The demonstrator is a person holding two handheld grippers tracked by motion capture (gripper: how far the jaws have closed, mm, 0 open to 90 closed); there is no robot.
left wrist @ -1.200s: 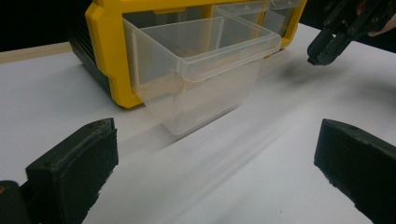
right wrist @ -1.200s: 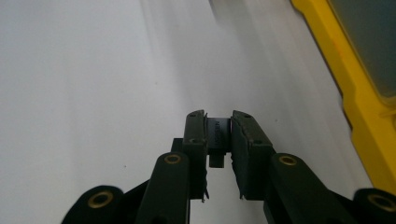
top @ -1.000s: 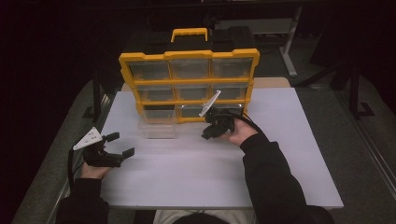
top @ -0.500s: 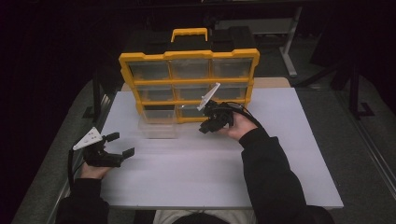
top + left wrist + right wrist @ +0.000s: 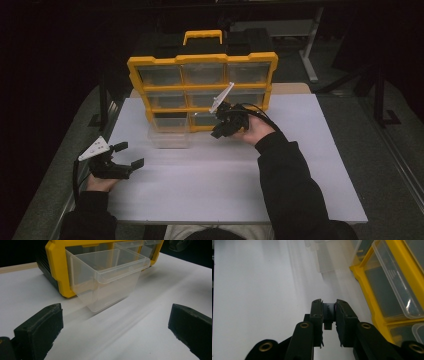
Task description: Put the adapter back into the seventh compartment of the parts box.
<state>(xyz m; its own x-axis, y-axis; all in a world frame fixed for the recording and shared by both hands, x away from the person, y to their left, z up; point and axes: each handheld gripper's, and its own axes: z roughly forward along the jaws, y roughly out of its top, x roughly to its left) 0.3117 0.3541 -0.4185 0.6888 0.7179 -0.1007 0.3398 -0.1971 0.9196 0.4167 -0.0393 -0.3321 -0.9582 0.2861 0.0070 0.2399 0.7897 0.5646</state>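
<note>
A yellow organiser with clear drawers stands upright at the back of the white board. One clear drawer sits out on the board in front of its lower left corner. My left gripper rests open near the board's left edge; in the left gripper view that drawer is ahead of the wide-apart jaws, and nothing is between them. My right gripper hovers in front of the organiser's lower middle drawers. In the right gripper view it is shut on a small dark block, above the board and beside the organiser.
The organiser has a yellow carry handle on top. A dark stand rises off the board's left side and a table leg stands at the back right. Bare white board lies between the two hands.
My right hand has risen a little in front of the organiser, still gripping the small dark block. The left hand and the loose drawer have stayed put.
</note>
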